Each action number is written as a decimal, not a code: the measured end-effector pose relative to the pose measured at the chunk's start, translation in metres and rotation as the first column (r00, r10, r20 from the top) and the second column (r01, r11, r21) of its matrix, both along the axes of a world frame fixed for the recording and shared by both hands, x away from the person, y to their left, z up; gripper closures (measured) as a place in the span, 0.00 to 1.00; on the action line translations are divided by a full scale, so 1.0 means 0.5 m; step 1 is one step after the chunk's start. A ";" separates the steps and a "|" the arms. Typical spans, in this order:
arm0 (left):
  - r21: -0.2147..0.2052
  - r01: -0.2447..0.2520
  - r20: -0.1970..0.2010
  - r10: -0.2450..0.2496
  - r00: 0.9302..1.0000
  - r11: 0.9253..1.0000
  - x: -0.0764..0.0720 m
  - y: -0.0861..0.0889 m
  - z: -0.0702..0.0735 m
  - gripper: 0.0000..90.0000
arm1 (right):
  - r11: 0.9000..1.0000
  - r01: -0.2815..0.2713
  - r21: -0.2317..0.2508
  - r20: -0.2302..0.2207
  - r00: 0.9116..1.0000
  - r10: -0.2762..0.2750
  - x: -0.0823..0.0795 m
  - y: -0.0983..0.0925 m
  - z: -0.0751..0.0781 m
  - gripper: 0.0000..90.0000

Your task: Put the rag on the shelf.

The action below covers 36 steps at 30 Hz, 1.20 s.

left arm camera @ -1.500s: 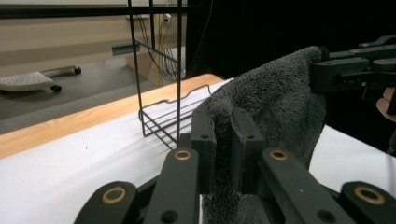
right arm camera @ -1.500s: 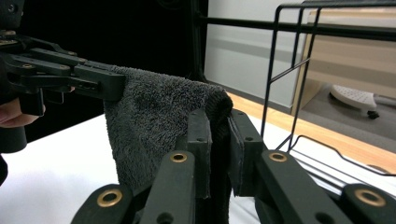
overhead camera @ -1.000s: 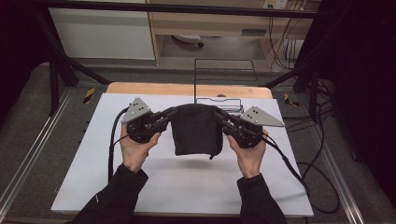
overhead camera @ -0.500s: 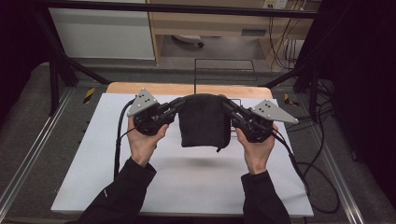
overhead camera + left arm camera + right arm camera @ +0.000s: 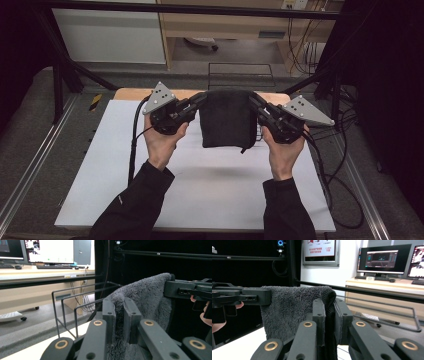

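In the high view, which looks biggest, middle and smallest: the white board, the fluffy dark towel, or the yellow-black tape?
1. Flat white tabletop board
2. Fluffy dark grey towel, held up nearer the camera
3. Small yellow-and-black tape patch

The dark towel [image 5: 225, 120] hides the wire rack [image 5: 260, 135] behind it, and screen text is too small to read.

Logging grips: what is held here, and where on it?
A dark grey towel: left gripper and right gripper each pinch one top corner; it hangs between them.

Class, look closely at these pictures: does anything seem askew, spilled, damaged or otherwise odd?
Nothing stands out. The dark grey towel hangs folded and level between the left gripper and right gripper, both shut on its top corners, above the white table.
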<state>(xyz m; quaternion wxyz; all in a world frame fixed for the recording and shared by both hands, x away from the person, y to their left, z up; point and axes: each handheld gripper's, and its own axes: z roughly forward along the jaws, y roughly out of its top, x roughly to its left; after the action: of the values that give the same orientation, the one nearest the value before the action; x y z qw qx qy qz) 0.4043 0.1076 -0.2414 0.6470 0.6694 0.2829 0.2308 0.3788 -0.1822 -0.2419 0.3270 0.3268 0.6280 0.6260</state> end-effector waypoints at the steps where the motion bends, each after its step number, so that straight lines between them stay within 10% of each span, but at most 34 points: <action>1: -0.002 0.000 0.005 0.000 1.000 1.000 0.001 -0.002 0.003 0.90 | 1.000 0.002 0.000 0.003 1.000 -0.002 0.000 -0.002 0.004 0.90; 36: -0.068 -0.016 0.102 0.023 0.994 0.998 0.056 -0.058 0.145 0.90 | 0.996 0.083 0.032 0.130 0.988 -0.086 0.035 -0.034 0.147 0.91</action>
<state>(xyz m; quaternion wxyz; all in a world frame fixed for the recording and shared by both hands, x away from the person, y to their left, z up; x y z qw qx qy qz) 0.4322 0.0787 -0.1687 0.6807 0.6315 0.2633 0.2617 0.3963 -0.1994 -0.1683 0.3895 0.3156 0.5823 0.6400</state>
